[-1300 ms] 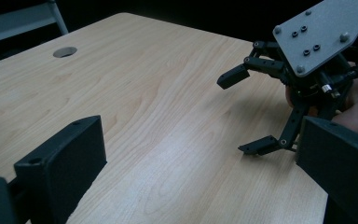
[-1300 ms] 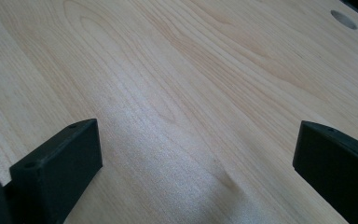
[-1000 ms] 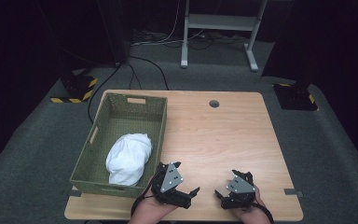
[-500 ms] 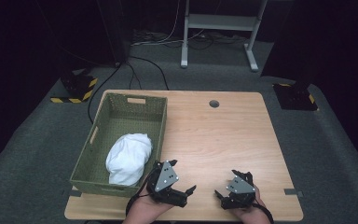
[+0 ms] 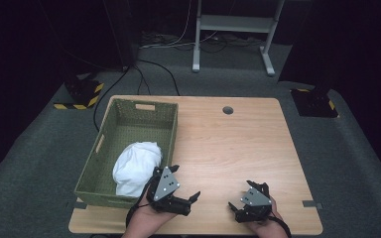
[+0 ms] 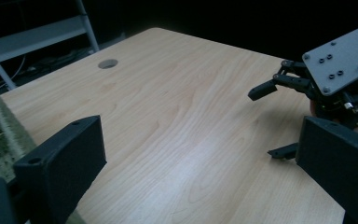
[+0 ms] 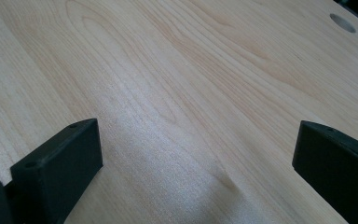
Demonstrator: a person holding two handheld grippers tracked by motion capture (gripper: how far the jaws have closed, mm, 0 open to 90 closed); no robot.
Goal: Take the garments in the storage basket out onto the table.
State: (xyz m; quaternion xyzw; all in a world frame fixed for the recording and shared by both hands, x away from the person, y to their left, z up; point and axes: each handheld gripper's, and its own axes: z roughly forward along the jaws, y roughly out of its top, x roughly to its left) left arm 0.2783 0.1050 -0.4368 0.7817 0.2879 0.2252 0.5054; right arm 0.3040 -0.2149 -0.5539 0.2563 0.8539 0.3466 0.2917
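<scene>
Both tools are sitting at the near edge of the wooden table (image 5: 238,144), each with its jaws spread wide and nothing between them. The left gripper (image 5: 191,198) is hovering just right of the green basket (image 5: 144,115), pointing rightward across the bare wood, and the right gripper (image 5: 234,207) is resting near the near right corner, well apart from the basket. The white cloth (image 5: 135,166) is lying bunched in the near half of the basket, close to the left gripper but not touching it.

Judging from here, the likely trouble is the basket wall: it is standing between the left gripper and the cloth, so a low, sideways reach could knock or shove the basket along the table. A shallow pinch on the loose heap could also be catching only a top fold, letting the rest drag over the rim
</scene>
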